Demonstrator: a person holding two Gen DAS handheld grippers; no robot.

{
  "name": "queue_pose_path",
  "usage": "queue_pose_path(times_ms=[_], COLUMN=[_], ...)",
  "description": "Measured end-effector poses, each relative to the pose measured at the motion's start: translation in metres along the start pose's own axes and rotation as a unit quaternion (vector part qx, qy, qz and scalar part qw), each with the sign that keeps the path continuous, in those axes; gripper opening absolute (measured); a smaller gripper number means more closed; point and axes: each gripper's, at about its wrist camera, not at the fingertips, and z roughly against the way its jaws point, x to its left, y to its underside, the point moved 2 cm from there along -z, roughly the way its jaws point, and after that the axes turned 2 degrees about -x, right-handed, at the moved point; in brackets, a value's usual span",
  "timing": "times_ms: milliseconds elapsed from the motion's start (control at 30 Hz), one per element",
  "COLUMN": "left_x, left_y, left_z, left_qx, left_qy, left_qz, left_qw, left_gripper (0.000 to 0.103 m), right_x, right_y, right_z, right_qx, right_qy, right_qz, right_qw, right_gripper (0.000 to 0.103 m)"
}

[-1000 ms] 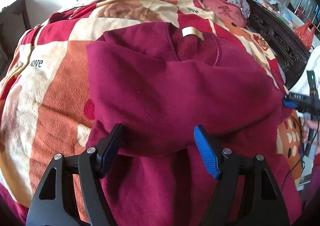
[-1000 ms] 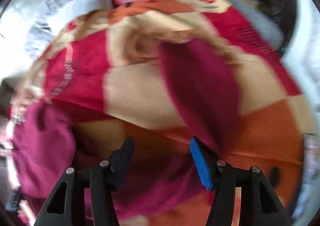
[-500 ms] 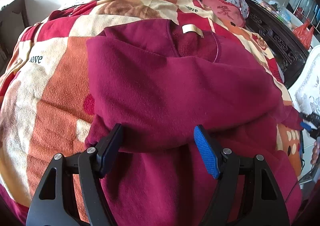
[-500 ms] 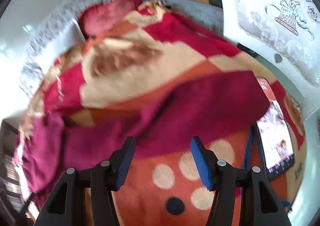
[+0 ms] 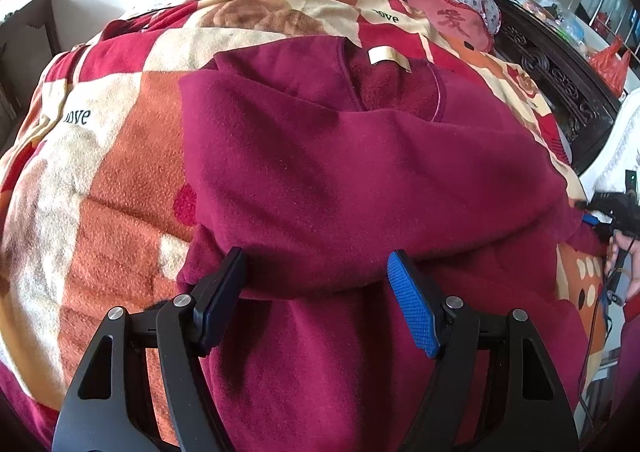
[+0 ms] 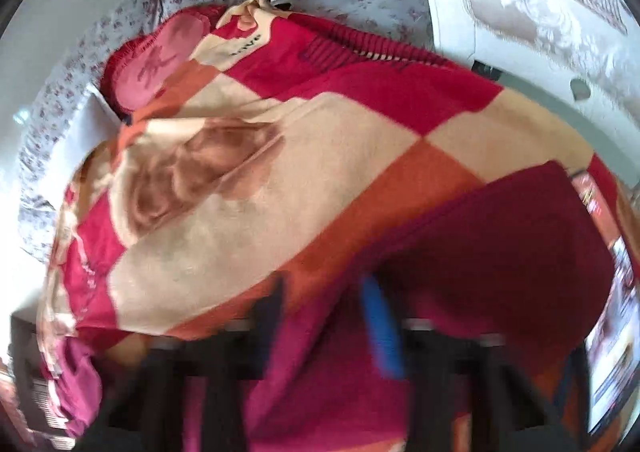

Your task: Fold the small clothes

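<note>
Since the earlier frames the right gripper (image 5: 592, 211) has slid to the garment's far sleeve at the right edge of the left wrist view, and its jaws have just been closing.

Left wrist view: the maroon sweatshirt (image 5: 340, 179) lies mid-frame on the patchwork blanket (image 5: 100, 179) of the bed, one side already folded over w/ a thick fold edge running across the lower centre. The left gripper (image 5: 316, 284) hovers right at that fold edge, jaws wide, nothing pinched; prob. parked there to steady or take the fold next. A hand (image 5: 624, 264) shows lower right, holding the other tool.

Right wrist view: blurred. The right gripper (image 6: 324, 328) sits at bottom centre w/ jaws narrow and maroon cloth between them. It looks clamped on the sleeve (image 6: 500, 244), likely so the sleeve can be carried inward across the body. A lit phone (image 6: 612, 332) lies at the right edge.
</note>
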Motion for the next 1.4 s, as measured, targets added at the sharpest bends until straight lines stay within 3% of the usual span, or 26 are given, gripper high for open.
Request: queue_pose_path(times_ms=[100, 233, 367, 433, 533, 700, 767, 833, 867, 900, 933, 1100, 1233, 1333, 1400], left_x=[0.0, 0.006, 0.018, 0.026, 0.039, 0.059, 0.064, 0.068, 0.067, 0.067, 0.066, 0.059, 0.056, 0.053, 0.048], left_y=[0.0, -0.003, -0.008, -0.01, -0.014, -0.023, -0.027, -0.029, -0.03, -0.03, -0.03, -0.032, -0.042, -0.052, -0.06], left_z=[0.001, 0.006, 0.016, 0.022, 0.033, 0.054, 0.059, 0.061, 0.061, 0.061, 0.06, 0.047, 0.026, 0.014, 0.002], left_qx=[-0.001, -0.005, -0.018, -0.027, -0.043, -0.079, -0.09, -0.094, -0.092, -0.088, -0.084, -0.078, -0.07, -0.081, -0.08], left_qy=[0.003, 0.007, 0.007, 0.008, 0.005, 0.005, 0.011, 0.018, 0.02, 0.024, 0.029, 0.024, 0.015, 0.007, -0.008], left_qz=[0.001, 0.008, 0.031, 0.047, 0.067, 0.096, 0.106, 0.113, 0.114, 0.113, 0.109, 0.08, 0.077, 0.068, 0.053], left_qw=[1.0, 0.9999, 0.9993, 0.9985, 0.9968, 0.9922, 0.9902, 0.989, 0.989, 0.9894, 0.9901, 0.9934, 0.9945, 0.9944, 0.9954], left_gripper=[0.073, 0.073, 0.073, 0.073, 0.073, 0.073, 0.073, 0.073, 0.073, 0.073, 0.073, 0.073, 0.073, 0.073, 0.073], right_x=[-0.007, -0.002, 0.036, 0.072, 0.139, 0.262, 0.297, 0.321, 0.33, 0.332, 0.329, 0.277, 0.221, 0.191, 0.179], right_y=[-0.005, -0.02, -0.032, -0.027, 0.005, 0.112, 0.16, 0.203, 0.223, 0.236, 0.24, 0.223, 0.189, 0.169, 0.16], right_z=[0.009, 0.064, 0.131, 0.161, 0.197, 0.198, 0.176, 0.145, 0.124, 0.108, 0.1, 0.083, 0.085, 0.083, 0.083], right_qx=[-0.006, -0.072, -0.133, -0.146, -0.147, -0.059, -0.015, 0.037, 0.074, 0.094, 0.098, 0.113, 0.073, 0.054, 0.041], right_qy=[-0.034, -0.087, -0.169, -0.22, -0.289, -0.387, -0.4, -0.392, -0.377, -0.359, -0.351, -0.329, -0.276, -0.262, -0.255], right_qz=[-0.009, 0.007, 0.065, 0.116, 0.216, 0.377, 0.418, 0.443, 0.454, 0.456, 0.453, 0.4, 0.376, 0.339, 0.326], right_qw=[0.999, 0.994, 0.974, 0.957, 0.921, 0.839, 0.816, 0.806, 0.804, 0.809, 0.814, 0.848, 0.881, 0.902, 0.909], right_gripper=[0.009, 0.007, 0.007, 0.006, 0.006, 0.006, 0.006, 0.009, 0.018, 0.034, 0.04, 0.043, 0.043, 0.043, 0.043])
